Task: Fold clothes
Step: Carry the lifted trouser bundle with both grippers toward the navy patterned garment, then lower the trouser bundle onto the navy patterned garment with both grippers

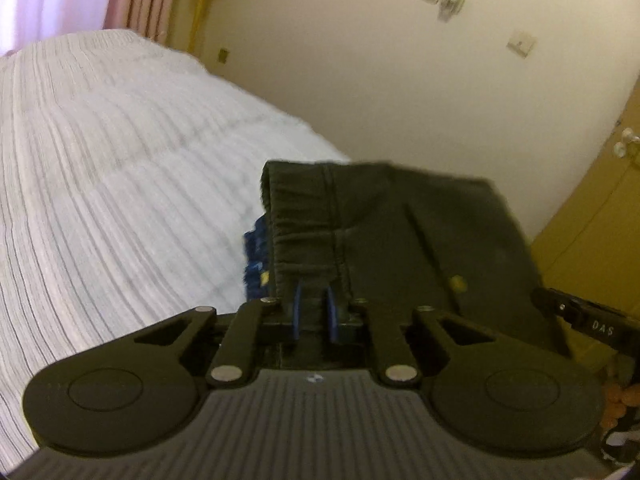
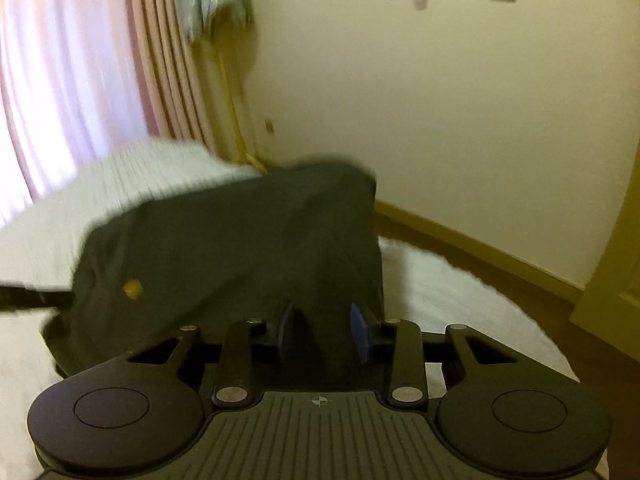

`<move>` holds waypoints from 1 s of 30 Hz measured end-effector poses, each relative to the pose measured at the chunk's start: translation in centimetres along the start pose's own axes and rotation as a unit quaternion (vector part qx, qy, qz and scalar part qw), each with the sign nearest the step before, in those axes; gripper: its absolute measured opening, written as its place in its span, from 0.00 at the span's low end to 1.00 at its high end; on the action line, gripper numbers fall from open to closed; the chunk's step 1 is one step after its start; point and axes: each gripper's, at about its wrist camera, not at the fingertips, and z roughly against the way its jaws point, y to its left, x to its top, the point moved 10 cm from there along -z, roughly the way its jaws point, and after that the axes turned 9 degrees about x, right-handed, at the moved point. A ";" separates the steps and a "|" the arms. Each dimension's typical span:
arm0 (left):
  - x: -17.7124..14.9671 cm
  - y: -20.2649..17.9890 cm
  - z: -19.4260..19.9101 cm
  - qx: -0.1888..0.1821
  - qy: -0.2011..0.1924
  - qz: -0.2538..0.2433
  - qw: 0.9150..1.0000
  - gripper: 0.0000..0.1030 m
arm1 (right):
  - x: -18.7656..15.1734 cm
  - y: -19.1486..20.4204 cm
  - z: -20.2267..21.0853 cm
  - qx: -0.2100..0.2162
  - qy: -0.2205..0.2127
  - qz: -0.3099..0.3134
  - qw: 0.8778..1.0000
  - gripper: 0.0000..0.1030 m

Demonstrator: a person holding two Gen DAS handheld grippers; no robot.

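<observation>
The garment (image 1: pixel 384 224) was dark, near-black green, with a small yellow patch (image 1: pixel 457 282) toward lower right. At frame left the bedcover (image 1: pixel 104 184) was white with fine grey stripes. The curtain (image 2: pixel 60 92) at upper left was pale pink, the wall (image 2: pixel 440 120) cream. Both grippers were black, with blue finger pads (image 2: pixel 359 332).

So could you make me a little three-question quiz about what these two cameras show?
1. True or false: the dark garment lies flat on the striped bed cover.
2. Which part of it is between the left gripper's jaws? A) elastic waistband B) sleeve
3. What colour is the small patch on the fabric?

Key: 1 false, both grippers lift it, the right gripper included. 2 A. 3 yellow.
</observation>
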 end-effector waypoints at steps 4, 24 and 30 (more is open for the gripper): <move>-0.1 -0.5 -1.4 0.022 -0.011 -0.031 0.999 0.13 | 0.0 0.8 -2.0 -0.025 0.045 0.038 0.998 0.34; 7.0 -2.4 -7.4 0.021 -0.026 -0.047 0.998 0.13 | 7.8 -1.2 -13.0 0.005 0.028 0.043 0.999 0.34; 6.6 -2.0 -8.2 0.018 -0.035 -0.051 0.998 0.13 | 8.7 -2.2 -12.5 0.016 0.021 0.000 1.000 0.34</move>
